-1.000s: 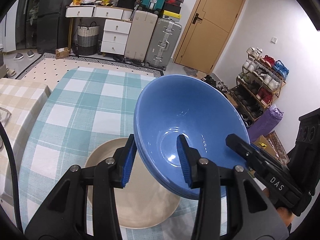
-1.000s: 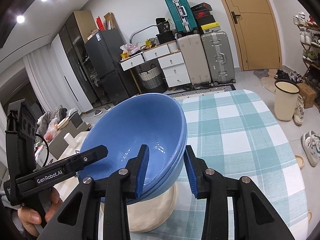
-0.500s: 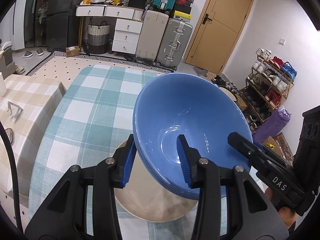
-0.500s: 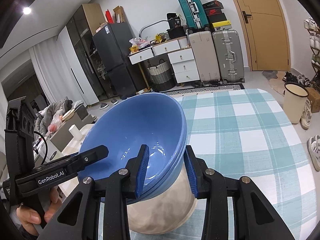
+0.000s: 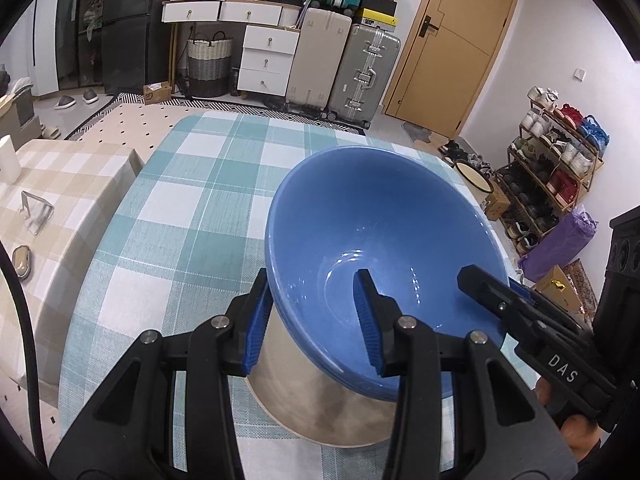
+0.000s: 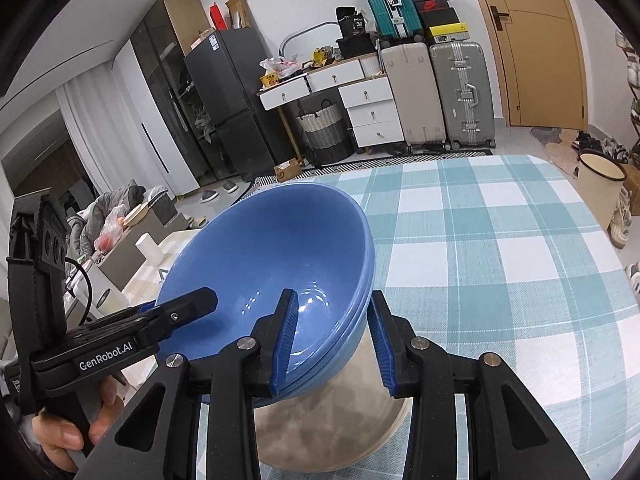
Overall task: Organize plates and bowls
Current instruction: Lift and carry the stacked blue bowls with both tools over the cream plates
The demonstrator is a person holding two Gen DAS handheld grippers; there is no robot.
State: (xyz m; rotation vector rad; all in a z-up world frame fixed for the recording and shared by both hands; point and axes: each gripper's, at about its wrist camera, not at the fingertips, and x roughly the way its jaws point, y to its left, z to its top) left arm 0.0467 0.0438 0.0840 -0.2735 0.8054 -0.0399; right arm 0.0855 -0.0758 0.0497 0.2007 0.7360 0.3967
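A stack of blue bowls (image 5: 380, 232) hangs tilted just above a beige plate (image 5: 320, 412) on the teal checked table (image 5: 180, 220). My left gripper (image 5: 312, 280) is shut on the stack's near-left rim, one pad inside and one outside. In the right wrist view the same blue bowls (image 6: 272, 248) sit over the beige plate (image 6: 332, 432), with my right gripper (image 6: 333, 298) shut on the opposite rim. Each gripper shows in the other's view: the right one (image 5: 480, 280) and the left one (image 6: 200, 300). The bowls hide most of the plate.
A side table with a beige checked cloth (image 5: 60, 184) adjoins the table on the left. The far table half (image 6: 500, 260) carries nothing. Suitcases (image 5: 360, 68), white drawers (image 5: 264, 60), a shoe rack (image 5: 560, 168) and a bin (image 6: 600, 184) stand on the floor beyond. A hand (image 6: 64, 436) holds the left gripper.
Both grippers have sunk with the blue bowls toward the beige plate and shifted across the table. The grips on the rim have not changed.
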